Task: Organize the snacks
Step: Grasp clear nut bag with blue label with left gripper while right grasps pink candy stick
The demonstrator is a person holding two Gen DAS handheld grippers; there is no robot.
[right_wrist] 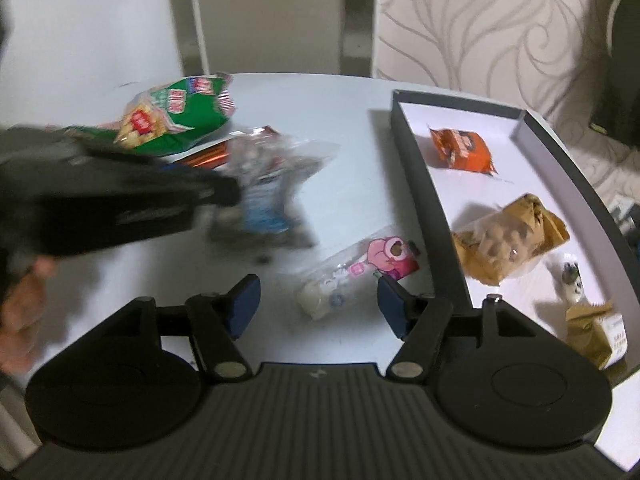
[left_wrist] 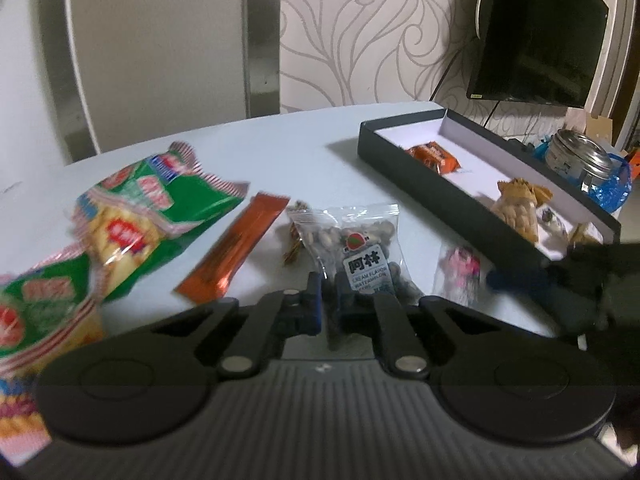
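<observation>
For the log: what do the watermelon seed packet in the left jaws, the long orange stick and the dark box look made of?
Watermelon seed packet: clear glossy plastic film, seeds showing through, printed label. Long orange stick: likely metallised foil wrapper, shiny with crinkle glints. Dark box: probably matte paperboard, thin straight walls with a white lining. The left gripper is shut on the packet's edge.
</observation>
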